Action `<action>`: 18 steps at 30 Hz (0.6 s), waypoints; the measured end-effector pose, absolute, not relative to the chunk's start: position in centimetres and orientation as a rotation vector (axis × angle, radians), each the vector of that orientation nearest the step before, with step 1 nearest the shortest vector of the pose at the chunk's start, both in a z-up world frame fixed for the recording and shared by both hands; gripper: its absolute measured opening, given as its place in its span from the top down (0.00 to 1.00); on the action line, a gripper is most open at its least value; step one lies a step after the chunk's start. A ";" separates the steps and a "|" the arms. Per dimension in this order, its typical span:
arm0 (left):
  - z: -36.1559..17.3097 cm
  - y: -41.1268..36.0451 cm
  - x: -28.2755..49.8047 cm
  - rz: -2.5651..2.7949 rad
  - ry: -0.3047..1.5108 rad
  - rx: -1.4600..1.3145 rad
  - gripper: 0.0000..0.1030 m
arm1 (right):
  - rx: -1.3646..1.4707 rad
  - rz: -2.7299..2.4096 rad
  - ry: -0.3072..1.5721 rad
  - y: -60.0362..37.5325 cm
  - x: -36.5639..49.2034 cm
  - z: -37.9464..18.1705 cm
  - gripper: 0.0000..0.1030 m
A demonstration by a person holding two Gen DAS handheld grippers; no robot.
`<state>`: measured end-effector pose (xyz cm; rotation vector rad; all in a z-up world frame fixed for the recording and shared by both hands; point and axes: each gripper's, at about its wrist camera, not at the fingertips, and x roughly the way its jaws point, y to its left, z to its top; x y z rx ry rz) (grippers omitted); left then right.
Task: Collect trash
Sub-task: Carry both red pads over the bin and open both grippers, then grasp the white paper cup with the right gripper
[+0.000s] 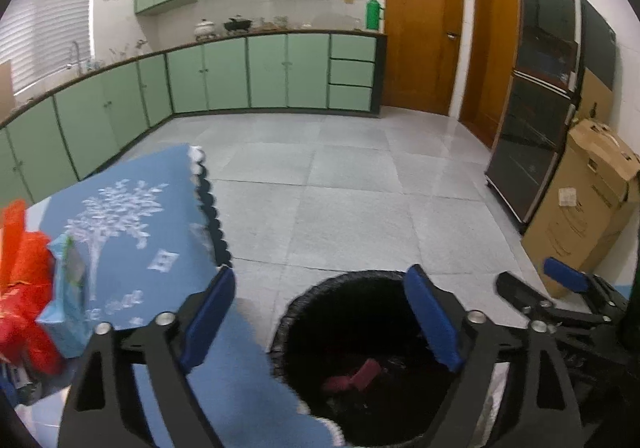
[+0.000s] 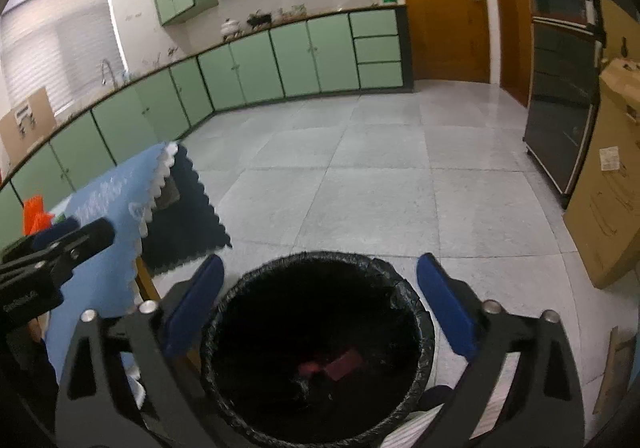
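A round bin with a black liner (image 1: 304,312) (image 2: 248,288) stands on the floor beside the table. Dark red trash (image 1: 360,372) (image 2: 340,364) lies at its bottom. My left gripper (image 1: 320,312) is open and empty, above the bin's left rim and the table edge. My right gripper (image 2: 320,296) is open and empty, straight above the bin's mouth. The right gripper shows at the right of the left wrist view (image 1: 560,284). On the table sit a light blue box (image 1: 68,288) and a red-orange bag (image 1: 24,280).
The table has a blue cloth (image 1: 136,216) with a scalloped hem. Green cabinets (image 1: 224,72) run along the far walls. Wooden doors (image 1: 424,28), a black cabinet (image 1: 540,100) and a tall cardboard box (image 1: 588,204) stand at the right. Grey tiled floor (image 1: 360,184) lies between.
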<state>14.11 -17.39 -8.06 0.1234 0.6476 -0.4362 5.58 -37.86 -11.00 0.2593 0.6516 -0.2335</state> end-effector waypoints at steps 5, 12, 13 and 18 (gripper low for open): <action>-6.7 -13.5 12.9 -0.365 0.619 0.133 0.12 | 0.264 -0.175 0.632 -35.1 5.9 -9.4 0.08; -5.0 -5.7 9.9 -0.205 0.591 0.097 0.11 | 0.252 -0.032 0.595 -28.7 6.4 -7.3 0.07; -4.8 -4.2 9.3 -0.172 0.586 0.088 0.11 | 0.246 -0.018 0.594 -28.0 6.5 -7.1 0.07; -4.3 1.5 7.5 -0.047 0.578 0.050 0.11 | 0.222 0.071 0.599 -22.8 7.1 -6.5 0.07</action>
